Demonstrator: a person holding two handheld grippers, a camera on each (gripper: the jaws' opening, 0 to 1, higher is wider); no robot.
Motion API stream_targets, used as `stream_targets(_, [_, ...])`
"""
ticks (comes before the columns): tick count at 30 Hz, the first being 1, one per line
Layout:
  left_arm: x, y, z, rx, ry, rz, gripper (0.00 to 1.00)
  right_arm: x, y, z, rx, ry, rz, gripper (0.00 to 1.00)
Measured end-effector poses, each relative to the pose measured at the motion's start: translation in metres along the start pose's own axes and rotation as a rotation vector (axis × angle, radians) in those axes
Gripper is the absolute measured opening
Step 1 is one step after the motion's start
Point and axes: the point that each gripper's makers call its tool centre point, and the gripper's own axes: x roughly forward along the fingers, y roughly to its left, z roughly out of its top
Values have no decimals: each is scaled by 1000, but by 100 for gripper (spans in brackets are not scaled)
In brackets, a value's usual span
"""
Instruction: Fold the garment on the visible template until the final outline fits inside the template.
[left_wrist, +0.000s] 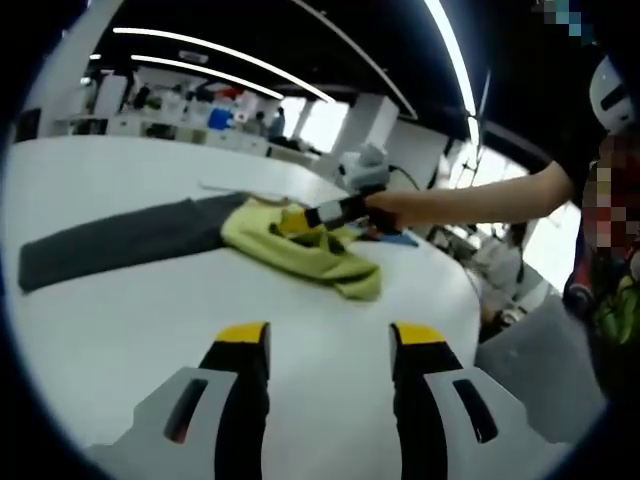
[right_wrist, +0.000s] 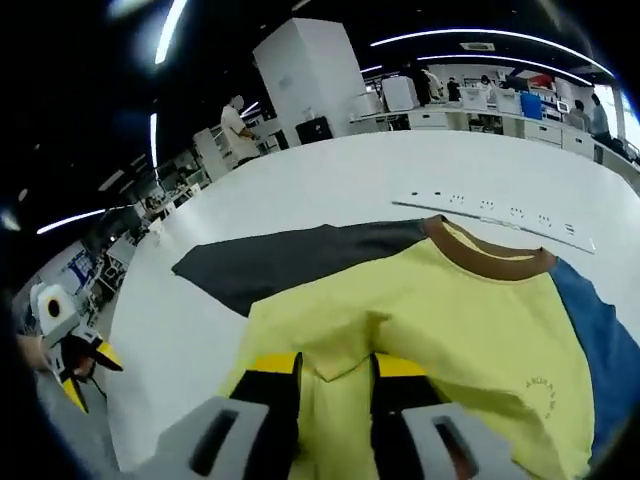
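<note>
1. Yellow-tipped jaws of the left gripper (left_wrist: 330, 345) sit nearest in the left gripper view, spread wide apart over bare white desk (left_wrist: 130, 300), holding nothing.
2. Over in the right gripper view, the right gripper (right_wrist: 335, 372) has its jaws nearly together, pinching a fold of the yellow garment (right_wrist: 450, 320) between them.
3. That garment lies crumpled near the far right part of the desk, brown collar (right_wrist: 490, 258) away from the right gripper, partly on the dark grey template (right_wrist: 290, 258), with a blue panel (right_wrist: 600, 340) at its right.
4. Risk, as I judge it: with one thin pinch only, the fabric could slip out or drag the whole shirt off the template.
5. Another risk: bunched layers may fold crooked and overhang the outline.
6. No containers on the desk that I can make out; a pale strip (right_wrist: 490, 215) lies beyond the collar.
</note>
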Motion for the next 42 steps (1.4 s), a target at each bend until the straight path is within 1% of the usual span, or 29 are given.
stream_targets(4, [-1,2,-1,-5,2,5,44,1,-1,2,-15,-4,-9,18])
stream_targets(6, [-1,2,-2,-7,4,6,44,1,-3,2,-16,-3,-19,14])
stream_targets(10, [-1,2,-1,-7,1,6,44,0,-5,2,25,0,-14,5])
stream_targets(13, [-1,3,-1,-7,2,7,44,-2,-5,1,26,5,-14,0])
stream_targets(15, [-1,2,0,-3,2,8,44,-5,-2,1,57,7,-2,0])
stream_targets(18, [-1,1,1,-2,-2,8,44,-11,1,2,60,0,3,0])
stream_targets(23, [0,-1,4,5,-8,5,44,-25,-4,4,88,-17,5,0])
stream_targets(28, [2,-7,8,11,-18,-5,43,-50,-5,3,106,-43,2,0])
stream_targets(32, [6,-14,11,16,-23,-19,43,-73,-12,4,167,-79,-15,0])
stream_targets(37, [8,-23,19,30,-39,-34,43,-107,-19,0,174,-96,-33,0])
stream_targets(42, [10,-32,20,41,-41,-46,43,-144,-22,-8,182,-119,-48,0])
